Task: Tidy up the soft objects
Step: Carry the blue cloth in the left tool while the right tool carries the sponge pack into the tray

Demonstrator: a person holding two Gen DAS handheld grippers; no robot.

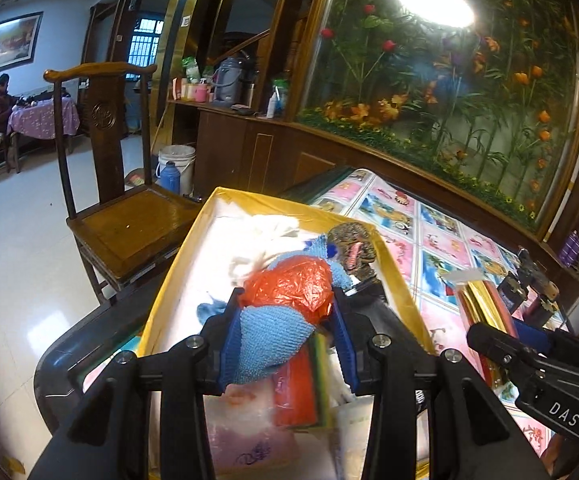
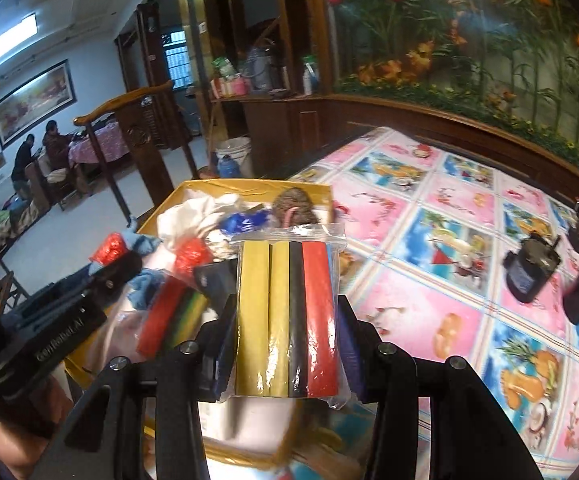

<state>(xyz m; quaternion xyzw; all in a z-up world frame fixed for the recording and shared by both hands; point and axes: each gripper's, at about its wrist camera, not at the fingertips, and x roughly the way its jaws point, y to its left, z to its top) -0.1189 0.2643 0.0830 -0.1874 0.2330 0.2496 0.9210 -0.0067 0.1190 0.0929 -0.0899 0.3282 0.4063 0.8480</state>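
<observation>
A large glass panel (image 1: 441, 92) filled with flowers and green stems is set in a dark wooden frame along the far right wall, and a bright round light (image 1: 435, 5) is reflected in it. A wooden chair (image 1: 113, 216) with a carved back is placed on the pale glossy floor (image 1: 13, 264) at the left. Behind it, a white bucket (image 1: 177, 168) is stood beside a wooden cabinet (image 1: 225, 136) on which bottles and a jug are kept. At the far left, a framed painting (image 1: 3, 46) is hung on a white wall, and a barred window (image 1: 144, 42) is seen through a doorway. The table (image 2: 469, 240) is covered with a patterned pink and blue cloth.
</observation>
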